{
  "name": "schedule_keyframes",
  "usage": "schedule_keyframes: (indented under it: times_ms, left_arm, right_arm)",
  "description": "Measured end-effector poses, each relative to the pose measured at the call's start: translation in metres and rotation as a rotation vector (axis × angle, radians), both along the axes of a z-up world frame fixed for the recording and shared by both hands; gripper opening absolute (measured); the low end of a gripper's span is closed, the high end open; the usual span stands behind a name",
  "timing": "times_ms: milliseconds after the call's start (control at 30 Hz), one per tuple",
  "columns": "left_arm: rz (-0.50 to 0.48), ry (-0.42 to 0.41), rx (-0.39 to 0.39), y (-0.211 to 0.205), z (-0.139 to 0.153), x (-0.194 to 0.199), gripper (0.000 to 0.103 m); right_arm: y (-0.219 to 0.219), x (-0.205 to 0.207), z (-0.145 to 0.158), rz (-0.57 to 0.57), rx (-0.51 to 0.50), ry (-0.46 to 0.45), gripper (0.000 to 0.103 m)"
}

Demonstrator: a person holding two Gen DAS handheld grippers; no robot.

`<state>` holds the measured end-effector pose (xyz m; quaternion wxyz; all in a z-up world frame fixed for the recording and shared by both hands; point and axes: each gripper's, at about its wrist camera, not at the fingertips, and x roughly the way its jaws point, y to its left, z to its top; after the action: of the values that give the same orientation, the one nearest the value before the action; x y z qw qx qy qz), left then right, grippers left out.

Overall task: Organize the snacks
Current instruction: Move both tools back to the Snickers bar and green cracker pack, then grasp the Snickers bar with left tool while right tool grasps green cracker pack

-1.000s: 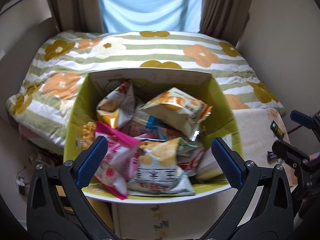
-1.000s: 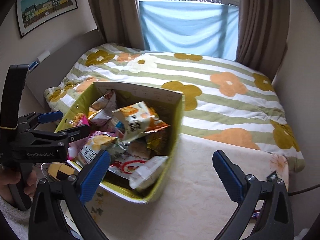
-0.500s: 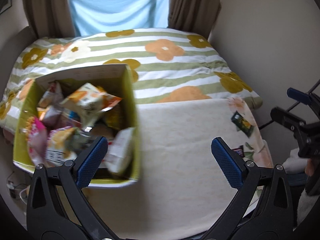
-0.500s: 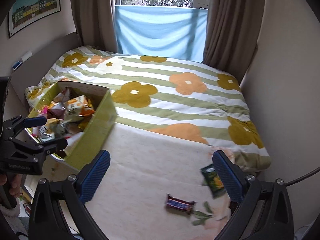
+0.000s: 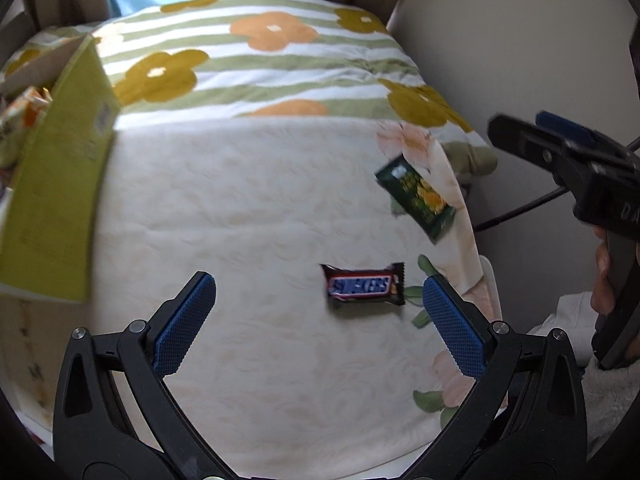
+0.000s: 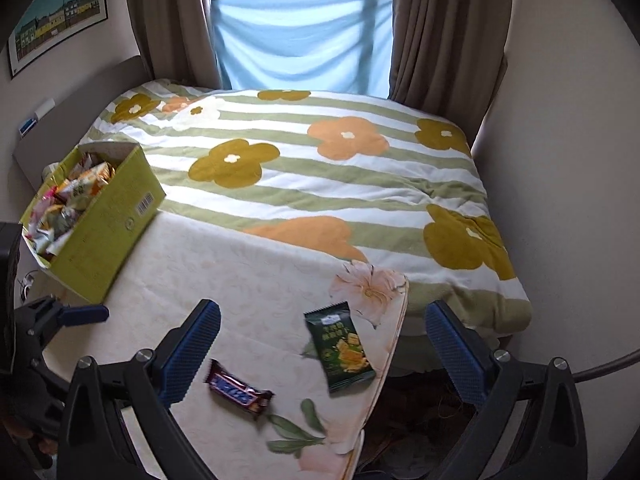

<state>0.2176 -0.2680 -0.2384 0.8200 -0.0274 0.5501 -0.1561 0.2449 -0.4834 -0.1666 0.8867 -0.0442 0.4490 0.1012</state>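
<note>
I hold both grippers, left gripper (image 5: 319, 310) and right gripper (image 6: 322, 350), fingers wide and empty, over the Snickers bar (image 5: 363, 284) and green packet (image 6: 340, 346), likely bound for the box (image 6: 108, 220).

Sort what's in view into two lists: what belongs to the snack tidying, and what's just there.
Part of the job:
- Snickers bar, loose on the table
- green snack packet, loose near the table's edge
- yellow-green box, full of snack bags
- left gripper and right gripper, both open and holding nothing

Just there:
- flowered bedspread
- curtains
- framed picture
</note>
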Motion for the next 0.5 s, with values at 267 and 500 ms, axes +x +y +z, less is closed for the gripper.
schedule_keyframes:
  times_ms: [267, 500]
  left_arm:
    - [-0.038, 0.056, 0.020, -0.044, -0.069, -0.009, 0.103]
    - [-0.010, -0.031, 0.105, -0.062, -0.085, -0.012, 0.102]
  right_arm:
    - [-0.022, 0.020, -0.065, 0.001, 0.005, 0.043, 0.102]
    - [-0.023, 0.024, -0.106, 0.047, -0.044, 0.058, 0.097]
